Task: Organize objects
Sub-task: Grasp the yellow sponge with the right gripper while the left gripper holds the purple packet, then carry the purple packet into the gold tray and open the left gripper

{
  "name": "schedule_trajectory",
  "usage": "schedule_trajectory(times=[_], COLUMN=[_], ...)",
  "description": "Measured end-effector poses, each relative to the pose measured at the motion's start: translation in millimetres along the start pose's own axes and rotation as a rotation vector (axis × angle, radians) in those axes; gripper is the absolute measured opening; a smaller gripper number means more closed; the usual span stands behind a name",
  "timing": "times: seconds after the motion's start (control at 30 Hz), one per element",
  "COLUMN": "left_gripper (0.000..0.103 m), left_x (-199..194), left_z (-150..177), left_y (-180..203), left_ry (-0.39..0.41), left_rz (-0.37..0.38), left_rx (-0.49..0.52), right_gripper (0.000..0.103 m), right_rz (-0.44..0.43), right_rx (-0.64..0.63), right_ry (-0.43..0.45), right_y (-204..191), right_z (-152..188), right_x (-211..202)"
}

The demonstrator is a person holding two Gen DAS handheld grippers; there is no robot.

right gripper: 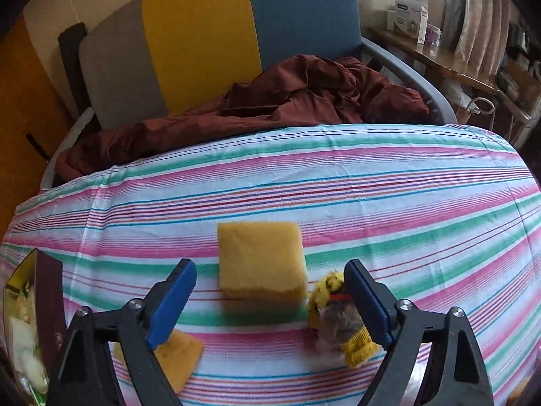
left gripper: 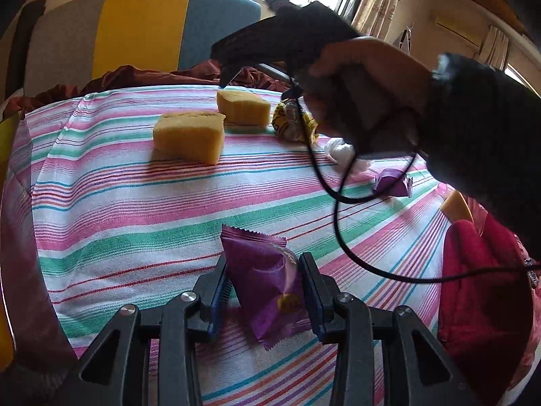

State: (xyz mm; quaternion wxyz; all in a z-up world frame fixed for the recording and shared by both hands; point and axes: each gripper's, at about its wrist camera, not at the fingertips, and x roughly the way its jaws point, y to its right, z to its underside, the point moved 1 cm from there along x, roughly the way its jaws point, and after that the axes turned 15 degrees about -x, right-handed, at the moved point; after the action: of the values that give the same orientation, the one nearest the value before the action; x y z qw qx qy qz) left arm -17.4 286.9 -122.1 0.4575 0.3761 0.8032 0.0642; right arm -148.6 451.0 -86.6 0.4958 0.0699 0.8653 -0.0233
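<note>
In the left wrist view my left gripper (left gripper: 265, 287) is shut on a purple snack packet (left gripper: 267, 280), pinched between both blue pads above the striped tablecloth (left gripper: 135, 220). Two yellow sponge blocks (left gripper: 189, 135) (left gripper: 243, 108) lie further back. A hand holds my right gripper (left gripper: 233, 74) over the far block. In the right wrist view the right gripper (right gripper: 268, 267) stands open, its fingers either side of a yellow sponge block (right gripper: 260, 260) without touching it. A yellow knitted bundle (right gripper: 334, 308) lies against the right finger (right gripper: 365, 297). A second sponge (right gripper: 179, 355) shows under the left finger.
A crumpled white piece (left gripper: 341, 150), another purple packet (left gripper: 392, 182) and red cloth (left gripper: 480, 270) sit at the right. A dark-walled box (right gripper: 50, 304) stands at the table's left. Behind the table's far edge is a chair (right gripper: 196, 34) with maroon fabric (right gripper: 304, 101) on it.
</note>
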Motion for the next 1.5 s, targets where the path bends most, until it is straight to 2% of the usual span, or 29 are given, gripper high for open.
schedule_trajectory(times=[0.1, 0.13, 0.17, 0.2, 0.23, 0.37, 0.4, 0.5, 0.63, 0.73, 0.87, 0.97, 1.07, 1.37, 1.5], left_gripper=[0.039, 0.039, 0.039, 0.039, 0.039, 0.039, 0.039, 0.039, 0.039, 0.039, 0.039, 0.039, 0.039, 0.039, 0.039], left_x=[0.5, 0.8, 1.1, 1.2, 1.5, 1.5, 1.6, 1.9, 2.1, 0.6, -1.9, -6.2, -11.8, -23.7, -35.1], left_z=[0.0, -0.2, 0.0, 0.0, 0.2, 0.3, 0.4, 0.8, 1.8, 3.4, 6.2, 8.6, 10.2, 17.3, 18.0], left_y=[-0.2, -0.3, -0.1, 0.0, 0.3, 1.2, 1.5, 2.9, 4.8, 6.8, 10.4, 9.8, 9.0, 10.1, 13.4], left_ry=[0.002, 0.001, 0.002, 0.002, 0.003, 0.005, 0.005, 0.008, 0.01, 0.015, 0.019, 0.017, 0.01, -0.001, 0.012], left_rz=[0.003, 0.005, 0.006, 0.006, 0.006, 0.006, 0.006, 0.002, -0.001, -0.013, -0.029, -0.043, -0.067, -0.099, -0.091], left_rx=[0.001, 0.0, 0.0, 0.0, 0.001, 0.002, 0.003, 0.007, 0.013, 0.025, 0.037, 0.04, 0.043, 0.061, 0.066], right_gripper=[0.093, 0.076, 0.066, 0.061, 0.059, 0.058, 0.058, 0.057, 0.057, 0.058, 0.057, 0.058, 0.058, 0.059, 0.059], right_rz=[-0.025, -0.035, 0.015, 0.046, 0.025, -0.074, -0.076, -0.041, -0.051, -0.045, -0.048, -0.002, 0.036, 0.052, 0.053], right_rx=[-0.021, -0.038, -0.072, -0.114, -0.136, -0.191, -0.214, -0.258, -0.185, -0.192, -0.157, -0.183, -0.213, -0.235, -0.238], right_ry=[-0.058, -0.076, -0.101, -0.098, -0.086, -0.079, -0.083, -0.114, -0.168, -0.199, -0.204, -0.175, -0.17, -0.16, -0.158], right_y=[-3.8, -7.9, -13.9, -20.2, -24.2, -37.4, -42.3, -47.4, -26.8, -23.6, -25.3, -34.4, -39.5, -42.9, -43.1], right_z=[-3.2, -1.7, -0.2, 1.9, 4.4, 18.6, 23.4, 45.8, 75.6, 104.5, 132.2, 149.7, 151.5, 148.8, 148.9], right_x=[25.3, 31.5, 35.6, 34.5, 31.8, 15.3, 11.9, -1.8, -15.6, -28.1, -46.7, -54.3, -52.3, -48.9, -49.8])
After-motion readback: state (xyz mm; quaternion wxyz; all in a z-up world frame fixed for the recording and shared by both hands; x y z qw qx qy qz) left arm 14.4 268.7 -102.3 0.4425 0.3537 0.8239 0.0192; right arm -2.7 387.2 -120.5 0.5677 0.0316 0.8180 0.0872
